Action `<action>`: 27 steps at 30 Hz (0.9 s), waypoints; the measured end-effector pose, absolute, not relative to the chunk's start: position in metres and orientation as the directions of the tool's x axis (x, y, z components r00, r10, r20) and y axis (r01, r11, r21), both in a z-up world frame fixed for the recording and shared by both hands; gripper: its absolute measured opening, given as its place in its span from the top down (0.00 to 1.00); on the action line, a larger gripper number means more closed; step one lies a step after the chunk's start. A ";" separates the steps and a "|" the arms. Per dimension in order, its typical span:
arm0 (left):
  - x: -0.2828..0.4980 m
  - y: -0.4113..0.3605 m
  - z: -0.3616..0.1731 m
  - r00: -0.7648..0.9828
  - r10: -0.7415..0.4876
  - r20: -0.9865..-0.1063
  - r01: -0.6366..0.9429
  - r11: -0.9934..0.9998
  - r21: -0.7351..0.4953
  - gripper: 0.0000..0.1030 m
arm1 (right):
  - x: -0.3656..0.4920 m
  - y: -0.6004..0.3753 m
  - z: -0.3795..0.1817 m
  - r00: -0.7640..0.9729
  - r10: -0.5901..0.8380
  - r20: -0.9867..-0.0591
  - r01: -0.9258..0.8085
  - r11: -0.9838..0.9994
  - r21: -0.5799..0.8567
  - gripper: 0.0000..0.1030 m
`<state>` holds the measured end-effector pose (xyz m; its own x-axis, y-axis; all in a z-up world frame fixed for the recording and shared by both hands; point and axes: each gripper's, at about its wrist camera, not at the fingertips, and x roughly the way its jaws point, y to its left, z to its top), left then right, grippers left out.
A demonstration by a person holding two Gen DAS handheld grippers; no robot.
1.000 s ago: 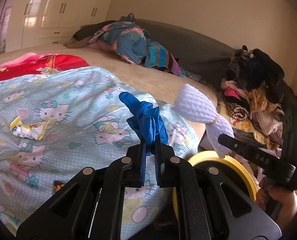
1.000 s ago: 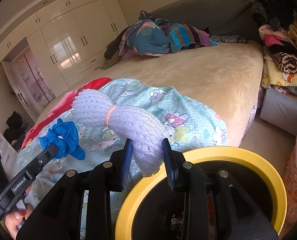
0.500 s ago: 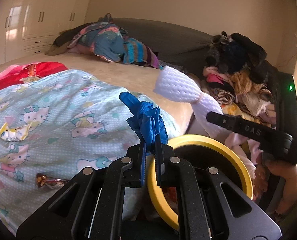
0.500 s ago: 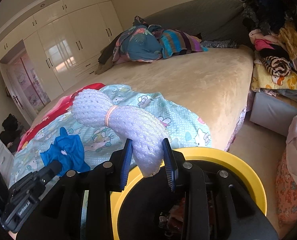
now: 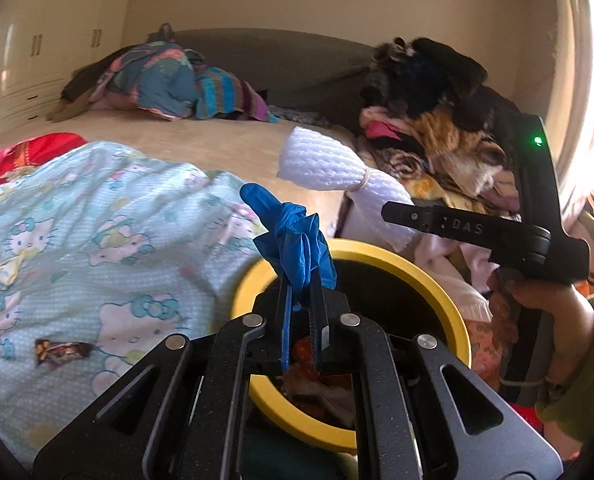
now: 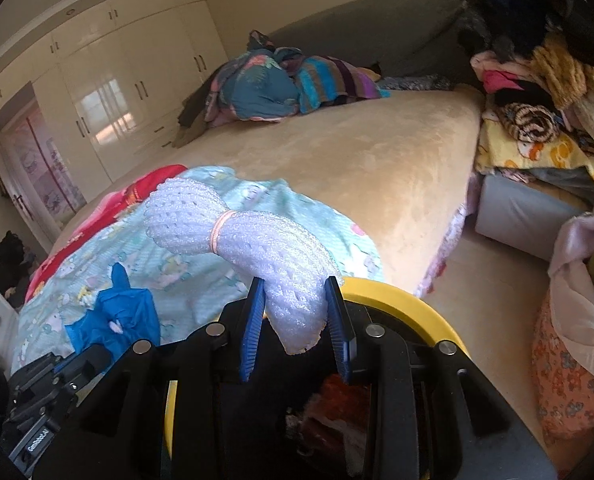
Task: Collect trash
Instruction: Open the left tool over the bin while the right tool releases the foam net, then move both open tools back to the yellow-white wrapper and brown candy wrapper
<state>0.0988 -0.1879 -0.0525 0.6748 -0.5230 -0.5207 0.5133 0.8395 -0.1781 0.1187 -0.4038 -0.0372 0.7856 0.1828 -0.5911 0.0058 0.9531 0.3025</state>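
The yellow-rimmed bin (image 5: 437, 292) has its near rim and most of its contents hidden behind the gripper bodies in both views, the reddish scraps inside (image 6: 337, 400) too dark to identify, the small dark wrapper (image 5: 63, 350) on the quilt (image 5: 97, 220) unreadable, the person's sleeve (image 5: 589, 368) cut off at right.

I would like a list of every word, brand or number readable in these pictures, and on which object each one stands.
"DAS": white letters on the finger of the right gripper, seen from the left wrist; a mark before them is unclear.
"GenRobot.AI", small, read with some doubt: white print on the side of the left gripper, seen from the right wrist.
Dark candy wrapper on the cartoon-cat blanket: print too blurred to read.
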 end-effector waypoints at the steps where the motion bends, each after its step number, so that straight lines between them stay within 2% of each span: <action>1: 0.098 -0.191 -0.054 0.668 -0.527 -0.525 0.520 0.835 -0.177 0.96 | 0.117 -0.407 -0.040 0.783 0.177 -0.596 0.014 0.953 0.301 0.72; 11: 0.080 -0.232 -0.079 0.590 -0.546 -0.595 0.611 0.783 -0.113 0.96 | 0.102 -0.433 -0.065 0.743 0.150 -0.652 0.080 0.947 0.310 0.71; 15: 0.078 -0.237 -0.084 0.578 -0.541 -0.612 0.622 0.777 -0.100 0.95 | 0.100 -0.439 -0.074 0.727 0.164 -0.666 0.090 0.940 0.330 0.67; 16: 0.080 -0.236 -0.085 0.577 -0.537 -0.615 0.618 0.780 -0.101 0.91 | 0.100 -0.440 -0.075 0.724 0.174 -0.668 0.090 0.935 0.342 0.65; 18: 0.085 -0.232 -0.084 0.575 -0.537 -0.618 0.602 0.789 -0.125 0.72 | 0.102 -0.442 -0.077 0.720 0.184 -0.668 0.090 0.931 0.354 0.58; 19: 0.087 -0.228 -0.084 0.577 -0.537 -0.615 0.591 0.795 -0.140 0.53 | 0.102 -0.442 -0.077 0.717 0.195 -0.670 0.084 0.929 0.361 0.51; 20: 0.092 -0.221 -0.083 0.582 -0.535 -0.612 0.566 0.807 -0.168 0.39 | 0.102 -0.442 -0.077 0.717 0.194 -0.669 0.086 0.928 0.361 0.44; 21: 0.094 -0.217 -0.082 0.590 -0.531 -0.609 0.546 0.817 -0.185 0.33 | 0.102 -0.442 -0.076 0.721 0.191 -0.666 0.089 0.928 0.362 0.41; 22: 0.097 -0.212 -0.080 0.601 -0.526 -0.602 0.523 0.828 -0.202 0.21 | 0.101 -0.441 -0.076 0.724 0.189 -0.663 0.090 0.928 0.362 0.38; 23: 0.100 -0.205 -0.078 0.611 -0.523 -0.594 0.500 0.837 -0.222 0.14 | 0.100 -0.438 -0.076 0.725 0.185 -0.664 0.090 0.930 0.358 0.36; 27: 0.111 -0.173 -0.065 0.677 -0.481 -0.558 0.397 0.876 -0.274 0.11 | 0.098 -0.420 -0.070 0.744 0.184 -0.642 0.052 0.942 0.331 0.31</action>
<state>0.1108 -0.1727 -0.0647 0.6768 -0.4806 -0.5576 0.3968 0.8762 -0.2736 0.0982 -0.4195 -0.0703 0.7439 0.1842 -0.6423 0.0521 0.9423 0.3307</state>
